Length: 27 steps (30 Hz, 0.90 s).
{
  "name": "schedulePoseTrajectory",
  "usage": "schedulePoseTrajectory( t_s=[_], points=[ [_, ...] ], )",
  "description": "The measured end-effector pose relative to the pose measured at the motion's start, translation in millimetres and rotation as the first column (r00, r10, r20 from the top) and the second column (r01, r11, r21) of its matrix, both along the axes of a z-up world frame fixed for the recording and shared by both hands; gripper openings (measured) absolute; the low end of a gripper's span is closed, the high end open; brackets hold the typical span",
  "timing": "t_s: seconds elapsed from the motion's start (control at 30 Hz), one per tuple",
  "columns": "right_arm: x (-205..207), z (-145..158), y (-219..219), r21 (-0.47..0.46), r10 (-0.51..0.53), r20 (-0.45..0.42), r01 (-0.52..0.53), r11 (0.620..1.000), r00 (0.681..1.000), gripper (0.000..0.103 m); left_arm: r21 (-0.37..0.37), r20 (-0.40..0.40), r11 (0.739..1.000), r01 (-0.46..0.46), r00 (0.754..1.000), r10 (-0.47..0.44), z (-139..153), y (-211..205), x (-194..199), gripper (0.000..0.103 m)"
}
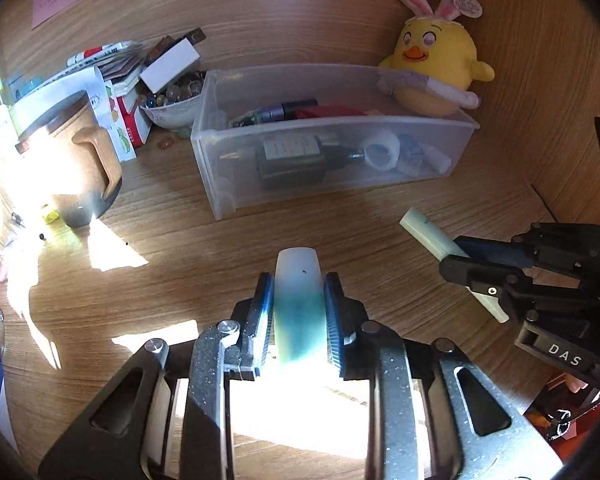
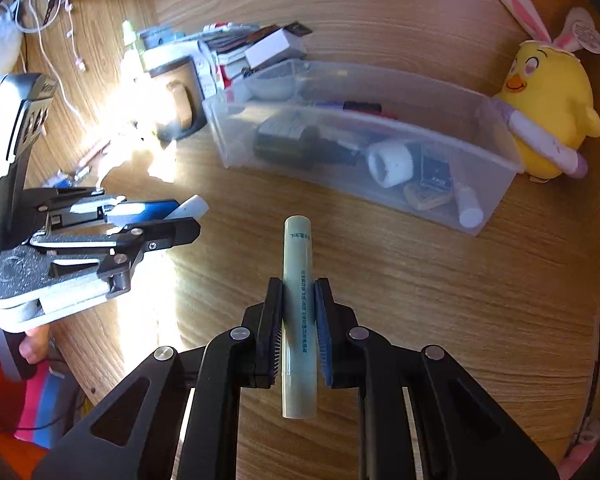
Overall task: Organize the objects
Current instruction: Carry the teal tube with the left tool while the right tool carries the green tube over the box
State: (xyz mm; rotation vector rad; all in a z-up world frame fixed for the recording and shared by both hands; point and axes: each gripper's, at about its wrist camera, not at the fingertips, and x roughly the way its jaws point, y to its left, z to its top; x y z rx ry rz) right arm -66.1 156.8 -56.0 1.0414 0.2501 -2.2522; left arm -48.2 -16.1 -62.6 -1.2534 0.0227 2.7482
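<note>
Gripping blue-white tube (image 1: 300,304), left claw (image 1: 298,312) clamped

Left wrist view: being taken from behind left gripper (image 1: 298,304), close above wooden desk (image 1: 204,240), angled down and forward toward clear plastic bin (image 1: 332,136) and yellow plush chick (image 1: 436,60) at back wall.

Right wrist view: being taken from behind right gripper (image 2: 299,320), likewise close, tilted down toward same bin (image 2: 364,136) and chick (image 2: 548,108).

Overlap being seen: bin, chick, desk (image 2: 440,280), sticky notes on wall. Each gripper being caught in other's view: right gripper (image 1: 456,258) at right edge, left gripper (image 2: 186,216) at left edge.
</note>
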Motion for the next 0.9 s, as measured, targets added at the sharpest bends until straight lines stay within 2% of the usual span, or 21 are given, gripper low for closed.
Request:
schedulePoseTrajectory(
  t_s=[0.33, 0.67, 0.9],
  points=[
    [-21, 35, 11, -0.088, -0.065, -0.057, 0.060, 0.994, 0.996, 0.014, 0.024, -0.124, 1.000, 0.010, 0.992, -0.007, 41, 15, -13, 0.025],
    [-47, 67, 19, -0.149, -0.126, -0.126, 0.107, 0.983, 0.984, 0.014, 0.052, -0.184, 0.999, 0.003, 0.983, 0.007, 66, 19, -38, 0.025],
    [-67, 80, 19, -0.179, -0.146, -0.149, 0.118, 0.977, 0.978, 0.014, 0.081, -0.191, 0.996, -0.026, 0.981, 0.041, 77, 13, -62, 0.025]
  ],
)
